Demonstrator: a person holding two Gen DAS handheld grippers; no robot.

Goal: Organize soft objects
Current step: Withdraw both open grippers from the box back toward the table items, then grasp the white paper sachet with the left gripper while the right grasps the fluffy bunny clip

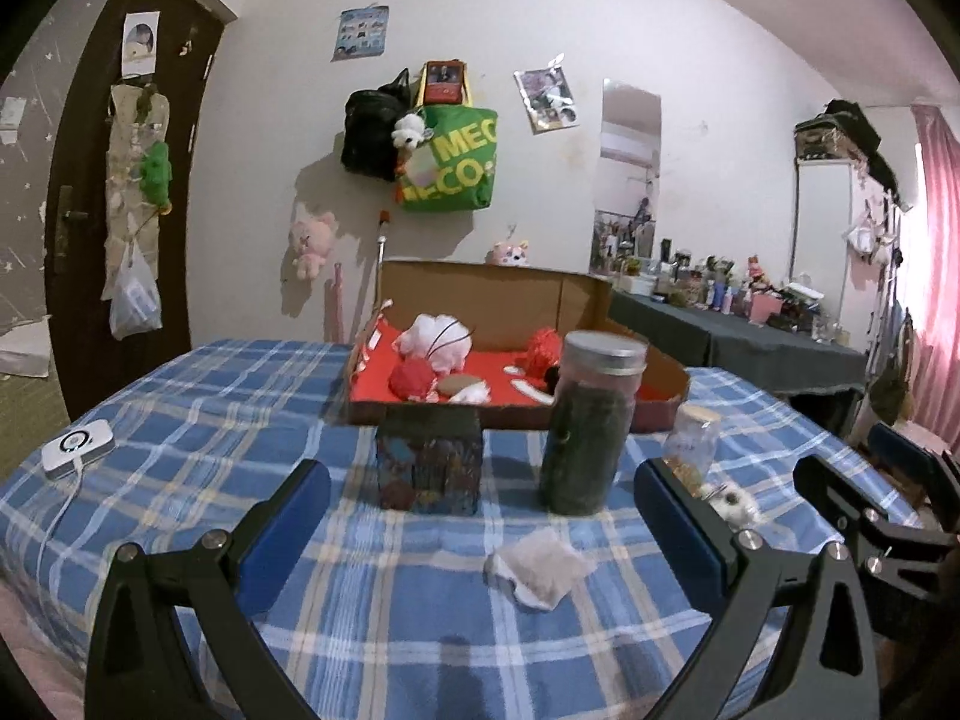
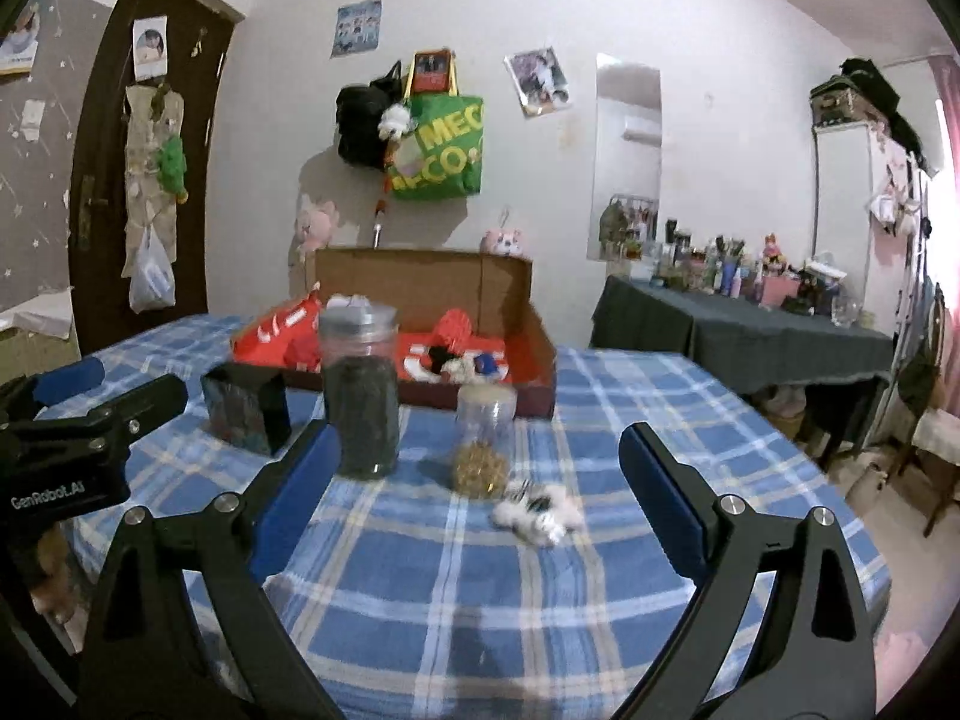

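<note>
We are looking along the right gripper [image 2: 480, 468], its blue-padded jaws standing wide apart with nothing between them, above the blue plaid tablecloth [image 2: 630, 408]. A white fluffy toy [image 2: 537, 513] is lying just ahead, near a small clear jar [image 2: 485, 441]. A taller dark jar [image 2: 362, 393] is standing before the cardboard box [image 2: 420, 324]. The left gripper [image 2: 90, 408] is showing at the left edge.

Both tools hover level and side by side, the left hand-held gripper [image 1: 480, 510] and the right hand-held gripper [image 2: 474, 474] each with blue-padded fingers spread wide apart, gripping nothing, and pointing forward.
</note>
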